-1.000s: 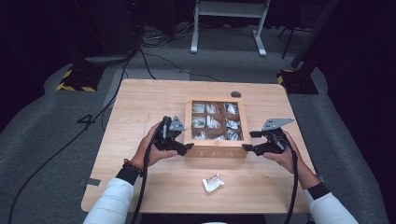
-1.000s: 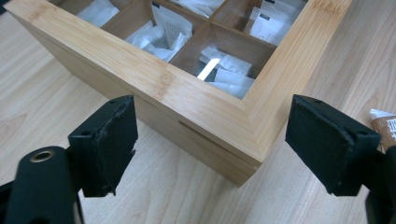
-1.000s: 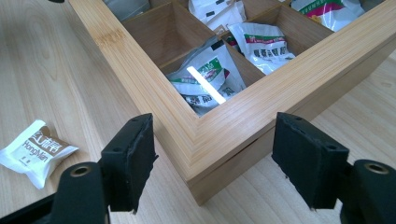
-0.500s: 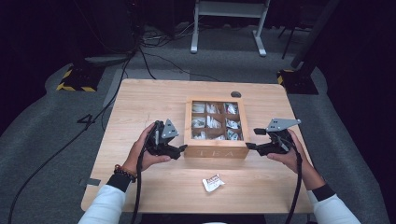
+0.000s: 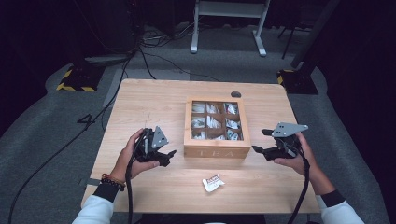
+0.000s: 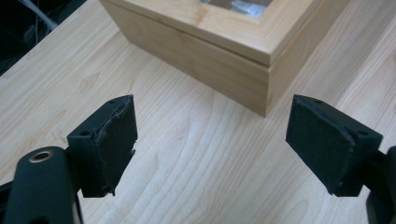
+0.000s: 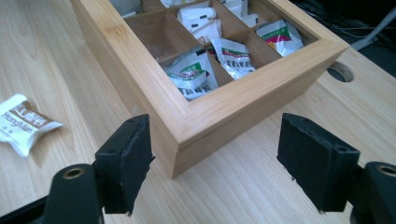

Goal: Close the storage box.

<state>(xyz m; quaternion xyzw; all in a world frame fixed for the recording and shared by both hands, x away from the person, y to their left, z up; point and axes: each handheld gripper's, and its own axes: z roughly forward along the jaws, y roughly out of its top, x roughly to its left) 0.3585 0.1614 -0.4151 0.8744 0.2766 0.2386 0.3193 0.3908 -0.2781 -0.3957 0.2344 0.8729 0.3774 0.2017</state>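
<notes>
Dark room, grey carpet floor, light wood bench (image 5: pixel 154 98) in the middle. Wooden tea box (image 5: pixel 216 128) sits mid-bench, glass-window lid closed, "TEA" on its front wall. Inside: a grid of compartments; most hold white tea packets (image 7: pixel 191 73), some with green-and-red print, and one compartment nearest the front looks empty in the right gripper view. One loose tea packet (image 5: pixel 213 182) lies on the bench in front of the box, apart from it. Left gripper (image 5: pixel 163 155) sits just left of the box's front corner, fingers (image 6: pixel 109 140) spread, nothing between them, bare bench under them. Right gripper (image 5: pixel 262 148) is just right of the box, fingers (image 7: pixel 126 158) spread and have just been opening wider; the box's near corner lies in the gap, pads not touching it. Round cable hole (image 5: pixel 236 94) behind the box.
</notes>
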